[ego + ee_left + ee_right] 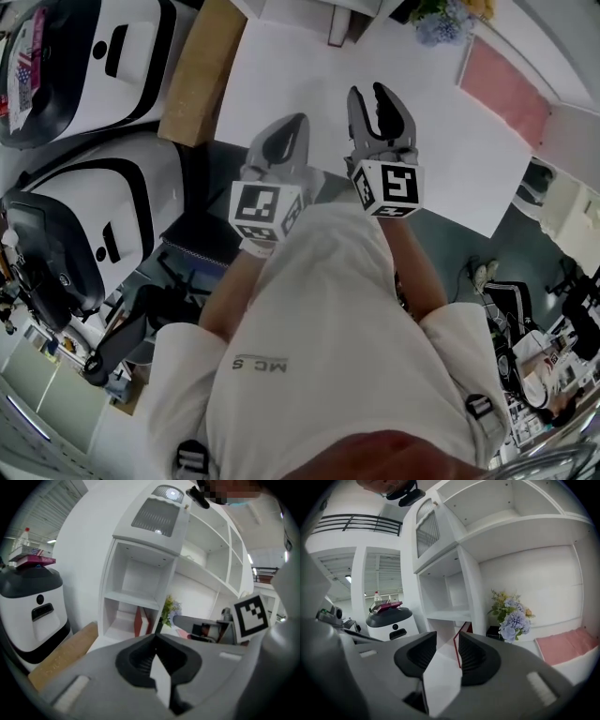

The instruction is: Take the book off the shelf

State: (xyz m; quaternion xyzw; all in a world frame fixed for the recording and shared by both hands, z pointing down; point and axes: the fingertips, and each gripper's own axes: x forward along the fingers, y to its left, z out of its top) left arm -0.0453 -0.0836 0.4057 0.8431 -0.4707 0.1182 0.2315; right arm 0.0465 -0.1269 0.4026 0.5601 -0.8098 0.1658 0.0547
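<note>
A red book (465,627) stands upright in the lowest compartment of the white shelf unit (454,588). The left gripper view shows the same book (139,622) leaning a little in that compartment. My right gripper (447,637) is open and holds nothing. It points at the book from a distance, and the book's red edge shows through the gap. My left gripper (155,635) is shut and empty, also short of the shelf. In the head view both grippers, left (298,120) and right (368,92), hover side by side over a white surface (309,84). The book is out of that view.
Two white service robots (103,216) (112,56) stand at the left, beside a brown board (202,70). A vase of blue and yellow flowers (513,616) stands right of the book's compartment, with a pink mat (567,646) further right. The upper shelves look bare.
</note>
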